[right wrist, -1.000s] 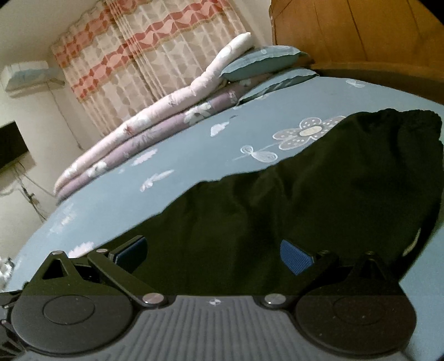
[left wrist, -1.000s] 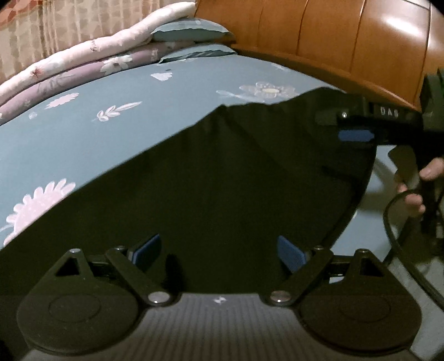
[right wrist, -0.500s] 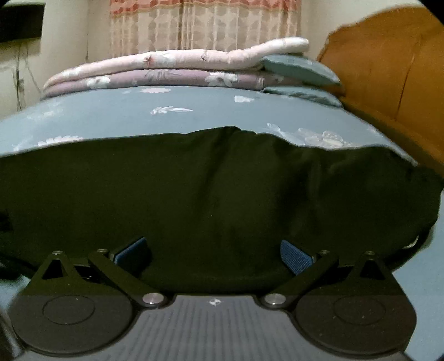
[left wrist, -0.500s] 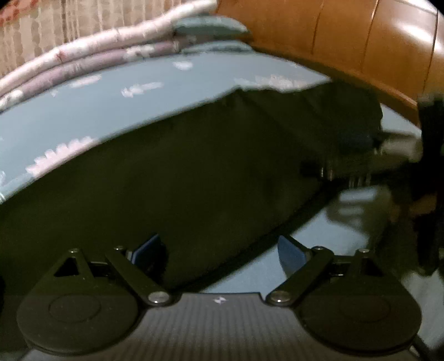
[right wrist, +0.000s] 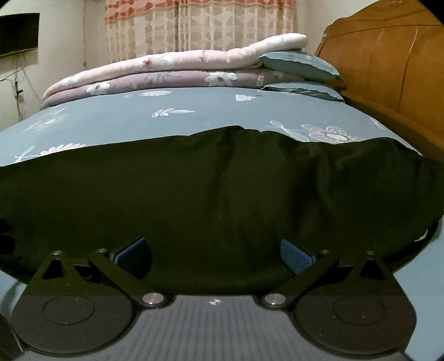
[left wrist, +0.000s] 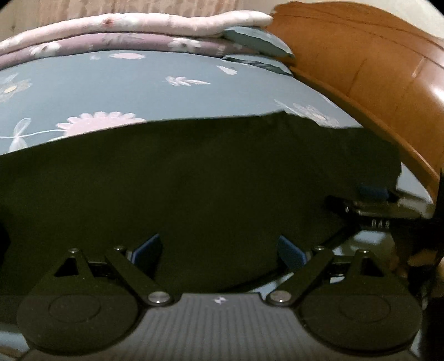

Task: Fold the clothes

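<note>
With both of my claws hovering low over the near edge of the bed, I see the black fabric garment spread flat across the blue-grey floral bedsheet, its far hem running roughly straight from side to side and its near edge falling out of sight beneath the tools. My left gripper stands released: the blue-padded fingers are spread wide with only dark cloth showing in the gap, and I cannot see either pad pressing on it. My right gripper is likewise released, its blue ribbed pads set far apart above the garment, nothing pinched between them.

From the left wrist view, the right gripper also shows at the right-hand edge, lying low near the garment's right corner, with a bit of the person's hand behind it; that part is blurred. The garment's right end bunches slightly in the right wrist view, with soft creases running down its middle.

Beyond the garment lies open sheet, then a folded pink and mauve floral quilt stacked along the far side, with two blue-grey pillows piled beside it against the curved orange-brown wooden headboard. A patterned red and cream curtain hangs behind the quilt.
</note>
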